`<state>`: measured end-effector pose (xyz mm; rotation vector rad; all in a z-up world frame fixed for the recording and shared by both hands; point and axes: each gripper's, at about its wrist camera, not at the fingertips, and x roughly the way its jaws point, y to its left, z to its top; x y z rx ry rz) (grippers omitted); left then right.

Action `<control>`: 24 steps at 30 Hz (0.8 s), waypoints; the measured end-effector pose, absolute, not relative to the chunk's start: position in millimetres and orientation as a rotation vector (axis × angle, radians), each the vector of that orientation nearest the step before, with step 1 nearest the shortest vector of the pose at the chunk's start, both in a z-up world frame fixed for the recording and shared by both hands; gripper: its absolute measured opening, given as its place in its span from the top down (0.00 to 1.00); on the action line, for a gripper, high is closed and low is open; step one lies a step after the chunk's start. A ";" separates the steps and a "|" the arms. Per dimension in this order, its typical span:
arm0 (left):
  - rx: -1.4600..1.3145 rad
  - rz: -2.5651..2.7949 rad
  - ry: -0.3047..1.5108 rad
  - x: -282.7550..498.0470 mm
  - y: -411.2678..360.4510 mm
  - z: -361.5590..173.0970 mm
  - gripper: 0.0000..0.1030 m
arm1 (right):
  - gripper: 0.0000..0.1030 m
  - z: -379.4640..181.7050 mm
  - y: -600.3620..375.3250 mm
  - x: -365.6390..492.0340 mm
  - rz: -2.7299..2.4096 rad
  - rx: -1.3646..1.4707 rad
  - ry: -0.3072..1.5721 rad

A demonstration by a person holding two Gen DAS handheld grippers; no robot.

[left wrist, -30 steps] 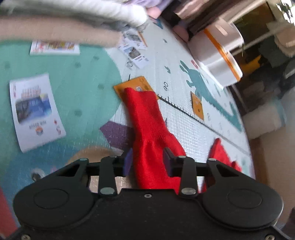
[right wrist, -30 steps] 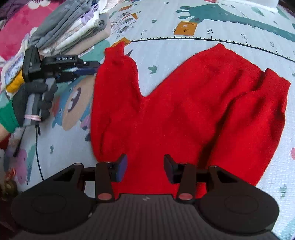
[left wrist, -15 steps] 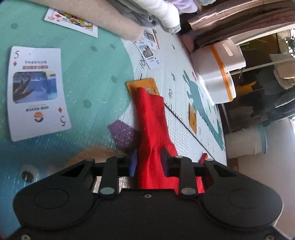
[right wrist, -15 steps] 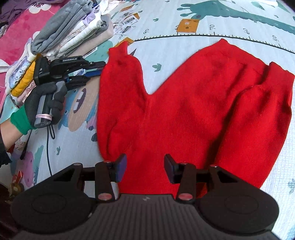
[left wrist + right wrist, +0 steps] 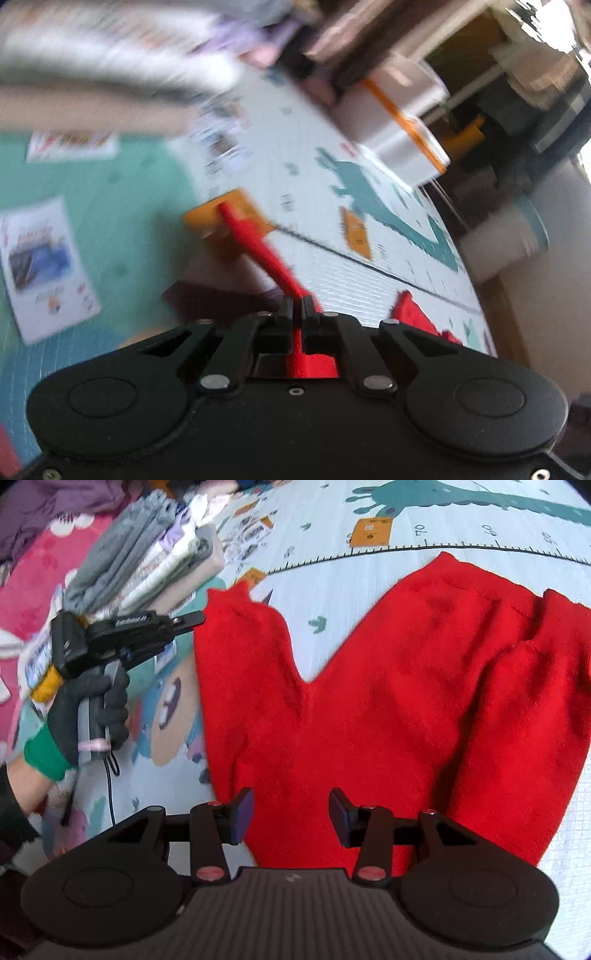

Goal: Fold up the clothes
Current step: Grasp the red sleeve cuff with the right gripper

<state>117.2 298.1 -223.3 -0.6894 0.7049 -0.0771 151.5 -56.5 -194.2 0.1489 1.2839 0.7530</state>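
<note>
A red knit garment (image 5: 388, 709) lies spread flat on the play mat (image 5: 332, 502), one sleeve (image 5: 240, 657) pointing to the far left. In the right wrist view a gloved hand holds my left gripper (image 5: 197, 619) at that sleeve's left edge. The blurred left wrist view shows my left gripper (image 5: 297, 301) shut on a thin fold of the red sleeve (image 5: 258, 247), raised off the mat. My right gripper (image 5: 291, 816) stands open just above the garment's near hem, with nothing pinched between its pads.
A stack of folded clothes (image 5: 147, 565) sits at the far left beside a pink blanket (image 5: 29, 576). Playing cards (image 5: 40, 266) lie on the mat's green part. A white box with an orange band (image 5: 399, 136) stands at the mat's far edge.
My left gripper's jaws have shut on the sleeve's edge and risen, pulling the fabric into a narrow raised strip. The right gripper has stayed over the hem.
</note>
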 end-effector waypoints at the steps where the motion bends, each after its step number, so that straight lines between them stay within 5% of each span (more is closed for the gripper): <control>1: -0.651 -0.090 0.696 118.3 291.0 -215.7 0.99 | 0.55 -194.1 -58.4 153.7 0.748 0.174 1.284; 10: -0.244 -0.261 0.663 117.2 194.5 -182.8 0.99 | 0.55 -199.1 -81.7 169.6 0.680 0.444 1.271; 24: 0.415 -0.430 0.677 75.6 67.6 -239.6 0.99 | 0.50 -264.9 -83.4 201.6 0.495 0.792 1.235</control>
